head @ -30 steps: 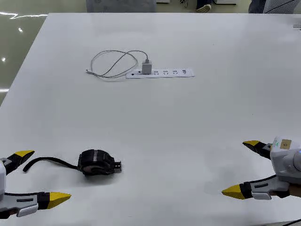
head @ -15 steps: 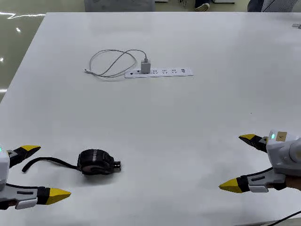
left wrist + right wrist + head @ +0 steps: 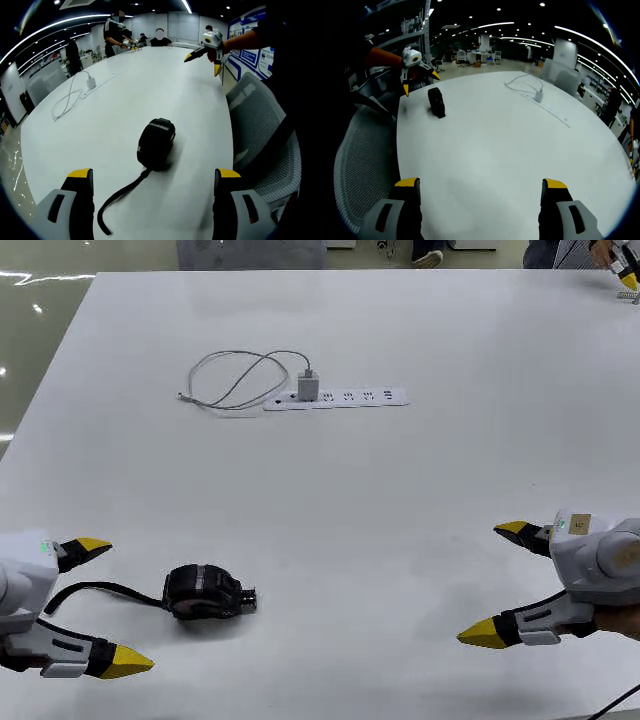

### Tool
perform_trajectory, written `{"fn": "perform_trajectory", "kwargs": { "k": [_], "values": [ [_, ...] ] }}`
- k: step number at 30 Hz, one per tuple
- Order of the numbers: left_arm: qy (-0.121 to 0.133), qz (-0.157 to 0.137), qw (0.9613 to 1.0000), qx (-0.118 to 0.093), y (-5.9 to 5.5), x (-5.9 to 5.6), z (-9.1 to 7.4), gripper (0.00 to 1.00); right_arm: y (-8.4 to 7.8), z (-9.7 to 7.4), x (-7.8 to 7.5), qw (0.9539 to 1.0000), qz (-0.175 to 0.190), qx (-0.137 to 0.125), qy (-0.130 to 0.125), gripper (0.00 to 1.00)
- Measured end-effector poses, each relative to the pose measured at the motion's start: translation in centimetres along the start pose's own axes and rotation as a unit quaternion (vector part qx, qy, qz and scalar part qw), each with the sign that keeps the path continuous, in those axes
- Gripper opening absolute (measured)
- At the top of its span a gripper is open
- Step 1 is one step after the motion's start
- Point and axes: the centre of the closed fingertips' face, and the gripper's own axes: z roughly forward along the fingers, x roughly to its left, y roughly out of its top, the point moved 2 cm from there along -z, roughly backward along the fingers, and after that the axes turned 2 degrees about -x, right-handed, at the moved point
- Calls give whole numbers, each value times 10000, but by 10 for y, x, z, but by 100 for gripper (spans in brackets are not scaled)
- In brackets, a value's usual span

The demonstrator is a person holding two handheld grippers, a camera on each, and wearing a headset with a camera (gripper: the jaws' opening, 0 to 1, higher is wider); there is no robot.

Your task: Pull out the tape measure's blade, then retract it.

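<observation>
Black tape measure [image 3: 203,591] lies untouched on worktop [image 3: 400,470]; we note left gripper [image 3: 115,603] at its nine o'clock, right gripper [image 3: 492,583] at three, both released.

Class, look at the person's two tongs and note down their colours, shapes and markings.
Both the left tongs and right tongs have white bodies and two black jaws ending in pointed yellow tips. Each body carries a small green light; the right one also bears a tan square label. In the right gripper view an orange sleeve shows behind the left tongs.
</observation>
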Motion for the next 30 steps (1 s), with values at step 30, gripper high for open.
{"fn": "perform_trajectory", "kwargs": {
  "k": [30],
  "values": [
    [-765,583,9941,501,28,0,39,95,37,35,10,9980,-473,-56,417,99]
  ]
}}
